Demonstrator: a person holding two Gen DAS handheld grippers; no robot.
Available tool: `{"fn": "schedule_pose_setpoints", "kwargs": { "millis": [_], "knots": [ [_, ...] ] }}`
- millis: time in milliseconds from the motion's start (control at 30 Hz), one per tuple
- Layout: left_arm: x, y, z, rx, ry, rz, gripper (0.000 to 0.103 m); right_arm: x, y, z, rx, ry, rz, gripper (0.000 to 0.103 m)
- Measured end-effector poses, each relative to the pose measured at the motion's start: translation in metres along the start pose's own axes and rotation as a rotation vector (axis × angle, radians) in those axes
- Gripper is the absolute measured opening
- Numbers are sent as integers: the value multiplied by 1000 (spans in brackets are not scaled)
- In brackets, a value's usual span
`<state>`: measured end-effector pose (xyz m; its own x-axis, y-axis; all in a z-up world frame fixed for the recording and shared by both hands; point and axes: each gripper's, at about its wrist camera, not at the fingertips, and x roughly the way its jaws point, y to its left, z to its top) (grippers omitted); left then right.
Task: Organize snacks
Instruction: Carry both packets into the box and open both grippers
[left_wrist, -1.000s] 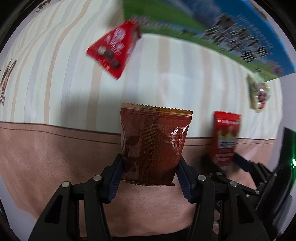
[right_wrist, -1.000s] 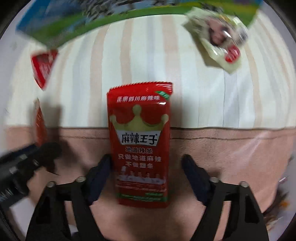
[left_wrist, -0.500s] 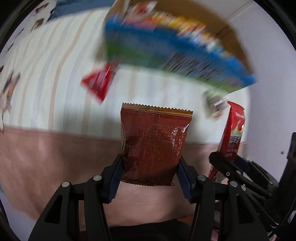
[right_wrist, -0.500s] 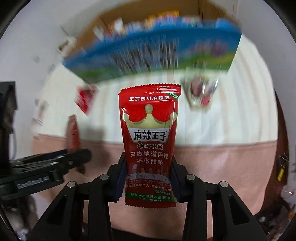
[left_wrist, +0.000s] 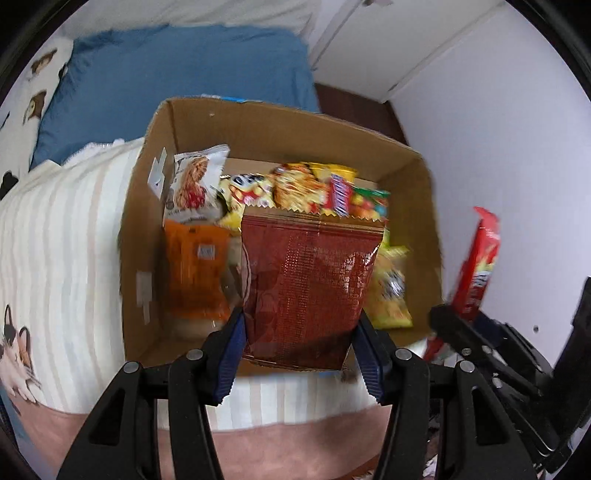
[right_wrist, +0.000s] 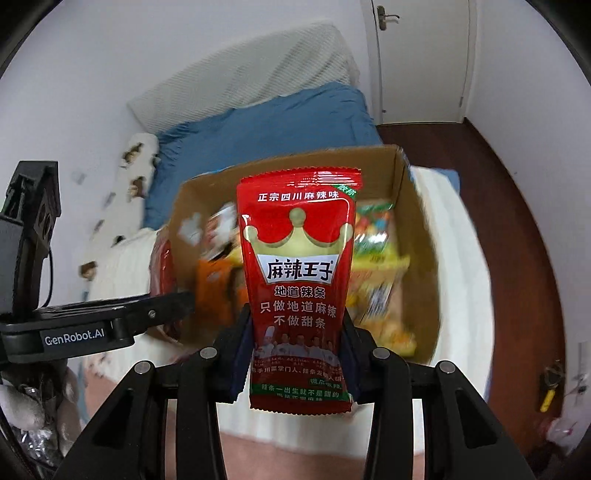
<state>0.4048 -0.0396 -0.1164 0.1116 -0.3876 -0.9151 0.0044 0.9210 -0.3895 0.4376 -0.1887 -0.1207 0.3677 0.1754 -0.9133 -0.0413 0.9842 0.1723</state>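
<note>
Our left gripper (left_wrist: 301, 363) had its jaws clamped on a brown packet (left_wrist: 308, 288), and our right gripper (right_wrist: 297, 365) had its jaws clamped on a red packet (right_wrist: 299, 280). Both packets hung above the box (left_wrist: 280, 122) on the bed (left_wrist: 62, 236), near its front wall. We judged it best to carry each over a gap among the snacks inside the box, lower it, then release.

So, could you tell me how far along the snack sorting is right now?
Mostly done: the cardboard box already holds many packets. In hand: the left gripper grips a brown packet and the right gripper a red packet, both near the box. Left: dropping them in.
</note>
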Motion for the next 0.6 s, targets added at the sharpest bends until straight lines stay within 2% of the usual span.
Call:
{"fn": "schedule_pose_setpoints", "kwargs": {
  "millis": [200,367,400,433,500,600],
  "knots": [
    [42,17,35,-68,82,32,53,60,-12,50,-9,89,-88,44],
    [74,28,52,-102,167,47,53,112,-24,68,43,173,-64,47],
    [78,30,54,-104,172,55,55,119,-27,70,50,191,-71,59],
    [80,31,56,-96,169,63,60,122,-29,64,57,200,-75,78],
    [81,32,57,-78,151,93,93,129,-32,65,60,207,-74,93],
    [80,35,56,-67,138,107,94,133,-33,63,49,216,-75,94]
  ]
}}
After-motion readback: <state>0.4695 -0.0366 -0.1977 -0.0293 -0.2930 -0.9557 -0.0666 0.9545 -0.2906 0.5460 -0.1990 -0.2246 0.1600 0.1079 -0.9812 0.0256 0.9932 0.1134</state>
